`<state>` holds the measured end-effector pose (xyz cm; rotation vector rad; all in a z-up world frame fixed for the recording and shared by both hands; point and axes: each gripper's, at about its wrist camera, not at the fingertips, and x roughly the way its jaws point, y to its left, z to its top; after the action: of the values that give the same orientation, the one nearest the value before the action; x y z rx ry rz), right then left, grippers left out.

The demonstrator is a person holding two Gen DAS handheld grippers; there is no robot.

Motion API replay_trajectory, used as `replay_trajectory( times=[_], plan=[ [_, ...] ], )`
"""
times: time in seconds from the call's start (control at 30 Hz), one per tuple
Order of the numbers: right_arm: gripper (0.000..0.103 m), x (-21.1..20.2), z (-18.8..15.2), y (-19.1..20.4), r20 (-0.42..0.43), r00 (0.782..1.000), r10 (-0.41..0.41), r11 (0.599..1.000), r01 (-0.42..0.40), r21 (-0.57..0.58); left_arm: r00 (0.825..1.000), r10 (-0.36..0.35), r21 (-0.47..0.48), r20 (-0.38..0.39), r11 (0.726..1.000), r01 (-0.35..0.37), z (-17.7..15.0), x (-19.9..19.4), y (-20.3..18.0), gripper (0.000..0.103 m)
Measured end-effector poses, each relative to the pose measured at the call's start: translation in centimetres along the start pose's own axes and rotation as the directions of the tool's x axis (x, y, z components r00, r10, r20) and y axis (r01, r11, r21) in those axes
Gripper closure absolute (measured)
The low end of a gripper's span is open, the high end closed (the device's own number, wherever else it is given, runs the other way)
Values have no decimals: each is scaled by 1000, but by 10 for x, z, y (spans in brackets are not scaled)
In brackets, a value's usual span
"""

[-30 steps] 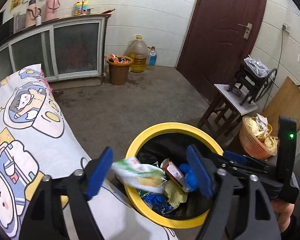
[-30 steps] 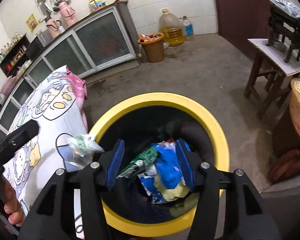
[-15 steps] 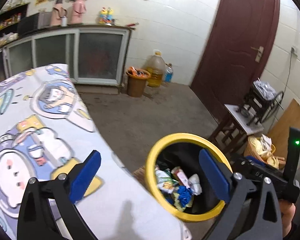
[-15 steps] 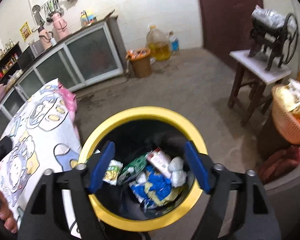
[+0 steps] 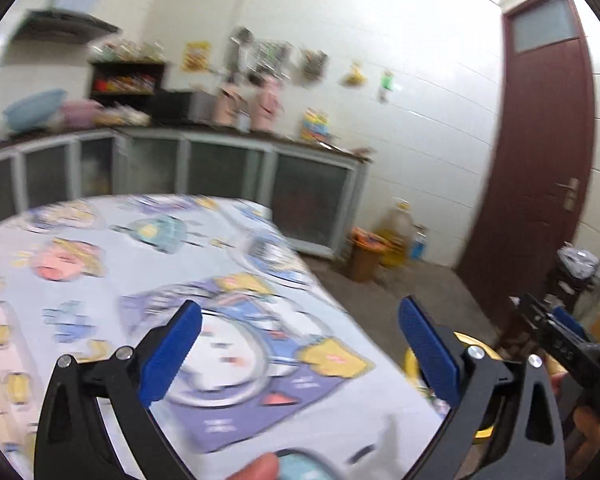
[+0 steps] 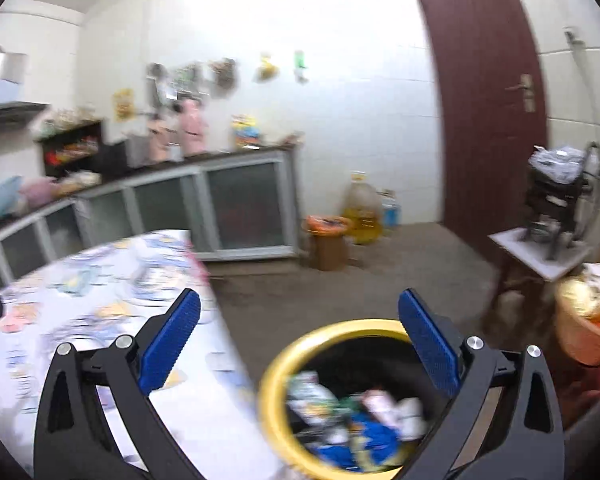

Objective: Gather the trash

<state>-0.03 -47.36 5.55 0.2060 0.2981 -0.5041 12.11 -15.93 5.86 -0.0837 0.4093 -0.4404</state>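
Both hand-held grippers stand spread wide with nothing between the blue pads: the left hand-held gripper (image 5: 300, 344) hangs over the patterned cloth, the right hand-held gripper (image 6: 299, 338) above the bin, and both sets of jaws have just been opening, the right one more recently. Largest of what lies below is the desk (image 5: 100, 280), covered in a pale cartoon-print cloth that looks bare of litter where the blur allows a reading. Just beside its edge stands the yellow-rimmed bin (image 6: 272, 368) with a black liner, and the trash (image 6: 356, 420) sits inside it as a loose heap of wrappers, a green packet, blue scraps and crumpled white pieces. Such litter is probably light, soft and crinkly, some of it slick film, so any further piece would best be pinched across a folded or bunched part rather than a flat face. Around this is a tiled kitchen with a concrete floor, glass-fronted cabinets (image 6: 240, 204), a dark red door (image 6: 488, 100), a small brown bin (image 6: 327, 240) beside an oil jug (image 6: 362, 210), and an orange basket (image 6: 584, 332) at the right edge.
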Motion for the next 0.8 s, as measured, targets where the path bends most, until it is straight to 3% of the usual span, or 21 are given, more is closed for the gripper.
replay_trajectory(
  times=[0.1, 0.2, 0.33, 0.43, 0.53, 0.8],
  plan=[
    [8, -21, -1, 32, 17, 993, 119, 993, -118, -13, 991, 125, -25, 43, 992, -124, 0, -36, 25, 8],
    [8, -41, -3, 63, 17, 978, 207, 978, -207, -24, 978, 202, -63, 45, 978, -199, -3, -64, 44, 8],
    [8, -65, -10, 96, 7, 955, 296, 954, -295, -62, 943, 333, -97, -6, 938, -332, -13, -93, 59, 8],
    [8, -79, -18, 114, -15, 940, 340, 936, -340, -88, 948, 310, -95, -68, 944, -316, -24, -106, 66, 8],
    [8, -89, -28, 127, -31, 948, 318, 938, -319, -138, 944, 323, -96, -66, 940, -329, -35, -118, 66, 8],
    [8, -104, -45, 127, -37, 957, 289, 950, -292, -113, 934, 347, -90, -84, 931, -354, -53, -130, 56, 8]
  ],
)
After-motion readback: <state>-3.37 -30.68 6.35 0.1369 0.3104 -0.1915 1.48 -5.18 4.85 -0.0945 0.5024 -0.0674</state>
